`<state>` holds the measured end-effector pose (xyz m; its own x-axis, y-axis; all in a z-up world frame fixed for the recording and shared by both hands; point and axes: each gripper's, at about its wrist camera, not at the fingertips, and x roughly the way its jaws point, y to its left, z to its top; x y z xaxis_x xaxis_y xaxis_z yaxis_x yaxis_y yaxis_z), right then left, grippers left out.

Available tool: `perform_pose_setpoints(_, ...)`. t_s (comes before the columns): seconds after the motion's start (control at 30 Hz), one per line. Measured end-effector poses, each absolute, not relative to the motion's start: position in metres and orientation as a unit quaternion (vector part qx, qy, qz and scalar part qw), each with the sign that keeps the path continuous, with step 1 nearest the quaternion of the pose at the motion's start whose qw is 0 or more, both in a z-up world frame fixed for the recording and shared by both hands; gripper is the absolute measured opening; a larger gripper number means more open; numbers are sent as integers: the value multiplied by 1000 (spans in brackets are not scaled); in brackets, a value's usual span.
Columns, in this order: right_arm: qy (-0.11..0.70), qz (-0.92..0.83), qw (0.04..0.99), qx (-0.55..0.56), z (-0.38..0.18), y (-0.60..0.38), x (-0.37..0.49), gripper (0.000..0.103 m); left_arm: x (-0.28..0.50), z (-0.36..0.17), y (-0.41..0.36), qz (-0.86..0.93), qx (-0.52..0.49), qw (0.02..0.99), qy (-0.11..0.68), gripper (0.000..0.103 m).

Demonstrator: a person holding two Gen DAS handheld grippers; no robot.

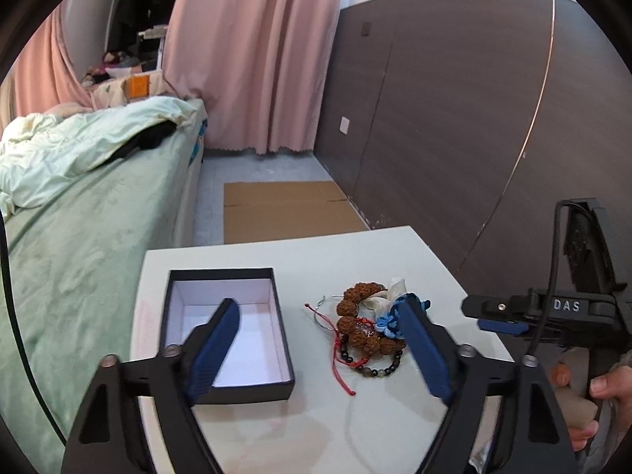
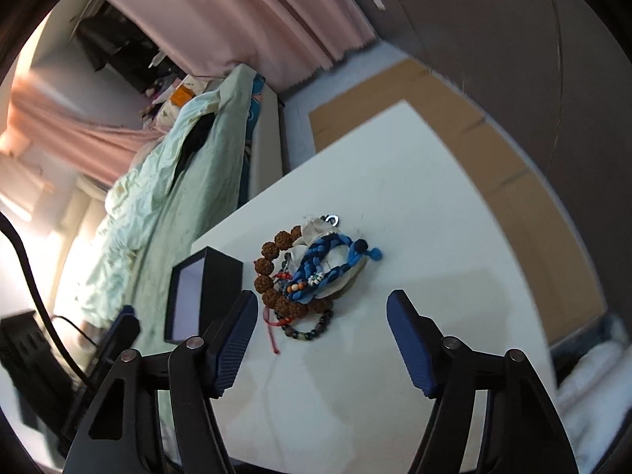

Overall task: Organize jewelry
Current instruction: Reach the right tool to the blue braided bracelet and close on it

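**Jewelry heap ahead, box to its left**

The jewelry heap (image 1: 365, 330) lies on the white desk (image 1: 414, 256), a tangle of a brown seed-bead bracelet (image 2: 272, 276), a blue braided cord (image 2: 335, 254), a red string (image 1: 339, 351) and a dark bead bracelet (image 2: 312, 326). Left of the heap, near but not touching, stands the open black box (image 1: 229, 328), empty, its long axis running away from me.

My right tool (image 2: 322, 345) points down at the heap's near edge, pads apart, nothing between them. My left tool (image 1: 320, 349) is also spread and empty; it straddles the gap, one finger over the box, the other at the heap's right side.

I judge the right tool better lined up for the pick, taking the dark bead bracelet first, then carrying it left. Beyond the box lies the bed (image 1: 79, 237).
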<state>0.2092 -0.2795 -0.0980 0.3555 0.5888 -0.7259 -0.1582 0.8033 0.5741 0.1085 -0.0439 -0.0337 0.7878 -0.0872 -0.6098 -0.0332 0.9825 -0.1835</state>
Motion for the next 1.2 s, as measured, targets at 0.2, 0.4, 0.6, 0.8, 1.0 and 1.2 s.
perform_pose_setpoints(0.2,547,233,761,258,-121,-273,229,61,129,-43,-49,-28,-102,935,338,66)
perform_pose_setpoints(0.4,567,216,745,277,-141,-267,244,53,143,-50,-58,-37,-92,934,345,64)
perform_pose_setpoints(0.6,583,205,732,286,-157,-265,259,24,159,-56,-61,-39,-89,930,354,64)
perform_pose_setpoints(0.8,572,207,736,296,-147,-270,257,8,171,-62,-60,-36,-92,927,363,64)
perform_pose_setpoints(1.0,559,204,750,290,-133,-286,251,8,173,-66,-62,-33,-87,923,373,64)
perform_pose_setpoints(1.2,547,175,767,285,-125,-306,251,8,173,-72,-74,-40,-74,918,387,64)
